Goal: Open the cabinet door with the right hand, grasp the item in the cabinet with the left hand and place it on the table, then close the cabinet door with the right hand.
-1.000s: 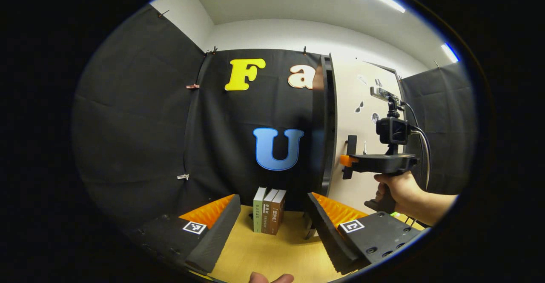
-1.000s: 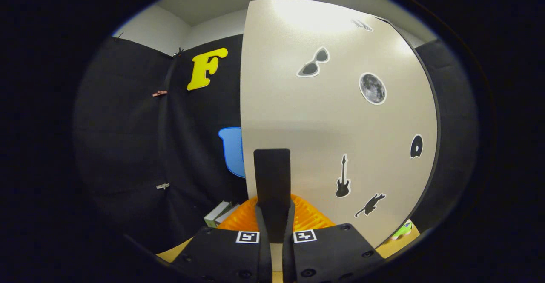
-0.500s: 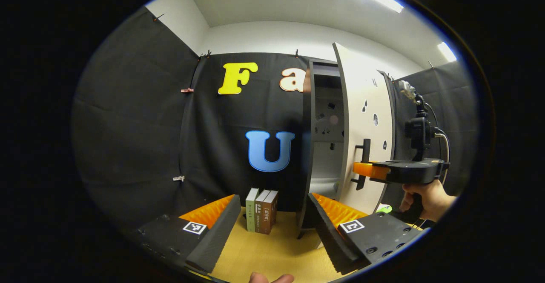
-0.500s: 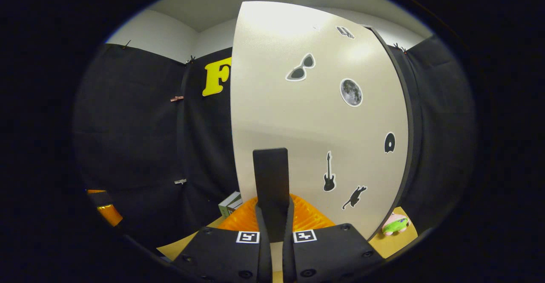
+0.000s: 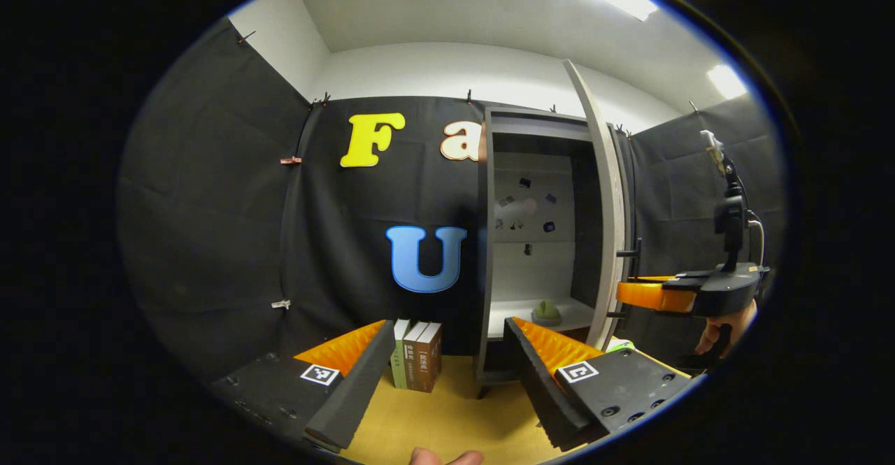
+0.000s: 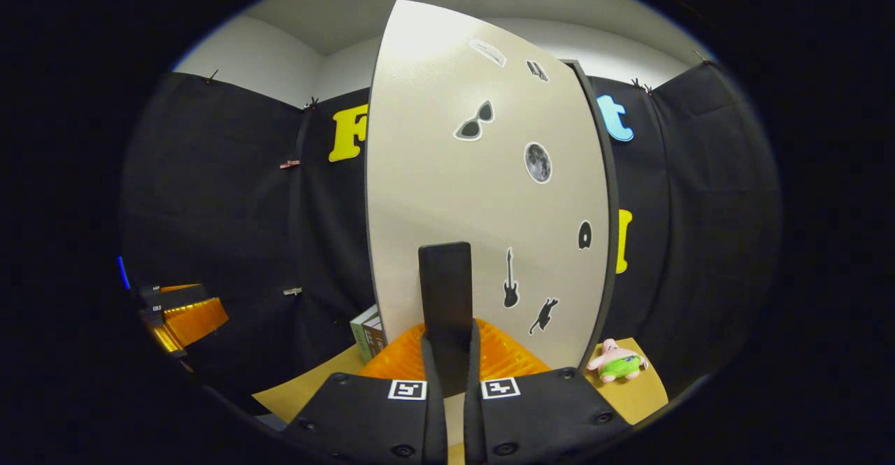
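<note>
the small greenish item (image 5: pixel 546 311) on the cabinet shelf (image 5: pixel 521 308) is too small to identify.

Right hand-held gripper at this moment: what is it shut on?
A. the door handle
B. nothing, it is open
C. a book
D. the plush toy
A: the right hand-held gripper has both fingers pressed on the dark door handle of the open cabinet door.

The left gripper (image 5: pixel 447 353) is held level with its jaws spread wide, gripping nothing. The right gripper (image 6: pixel 447 353) has its fingers pressed together on the door handle (image 6: pixel 447 304), a hand (image 5: pixel 724 325) holding it from below.
</note>
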`<action>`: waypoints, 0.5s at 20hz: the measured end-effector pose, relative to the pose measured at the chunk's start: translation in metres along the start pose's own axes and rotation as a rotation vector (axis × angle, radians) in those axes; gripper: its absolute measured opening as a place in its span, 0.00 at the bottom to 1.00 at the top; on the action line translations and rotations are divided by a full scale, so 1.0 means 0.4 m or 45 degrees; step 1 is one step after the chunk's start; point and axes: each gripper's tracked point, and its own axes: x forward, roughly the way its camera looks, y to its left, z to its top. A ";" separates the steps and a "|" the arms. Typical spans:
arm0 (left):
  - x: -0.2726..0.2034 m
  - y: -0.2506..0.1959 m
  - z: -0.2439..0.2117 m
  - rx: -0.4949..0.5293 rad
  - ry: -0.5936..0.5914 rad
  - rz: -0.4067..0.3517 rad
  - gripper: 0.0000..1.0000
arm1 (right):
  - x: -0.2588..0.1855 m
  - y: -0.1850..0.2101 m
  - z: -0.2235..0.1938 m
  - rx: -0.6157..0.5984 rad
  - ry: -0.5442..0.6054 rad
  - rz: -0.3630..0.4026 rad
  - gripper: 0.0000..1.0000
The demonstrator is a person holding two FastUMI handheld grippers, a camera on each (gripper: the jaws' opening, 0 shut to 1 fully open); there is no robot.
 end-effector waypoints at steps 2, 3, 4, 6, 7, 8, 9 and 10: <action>0.007 -0.016 0.002 -0.003 -0.004 -0.021 0.98 | -0.016 -0.019 0.003 -0.006 -0.009 -0.033 0.13; 0.009 -0.026 0.001 -0.013 -0.006 -0.031 0.98 | -0.021 -0.028 0.004 -0.020 -0.019 -0.045 0.13; 0.012 -0.035 0.000 -0.024 -0.004 -0.042 0.98 | -0.028 -0.041 0.008 -0.032 -0.030 -0.059 0.13; 0.017 -0.055 -0.003 -0.035 0.002 -0.065 0.98 | -0.035 -0.063 0.011 -0.046 -0.041 -0.100 0.13; 0.020 -0.063 -0.005 -0.033 0.004 -0.073 0.98 | -0.041 -0.076 0.012 -0.049 -0.045 -0.128 0.13; 0.022 -0.068 -0.002 -0.030 0.003 -0.081 0.98 | -0.043 -0.088 0.014 -0.052 -0.049 -0.155 0.13; 0.024 -0.076 -0.002 -0.028 0.001 -0.090 0.98 | -0.048 -0.101 0.017 -0.049 -0.053 -0.186 0.13; 0.029 -0.083 -0.001 -0.027 -0.001 -0.097 0.98 | -0.050 -0.111 0.020 -0.042 -0.061 -0.216 0.13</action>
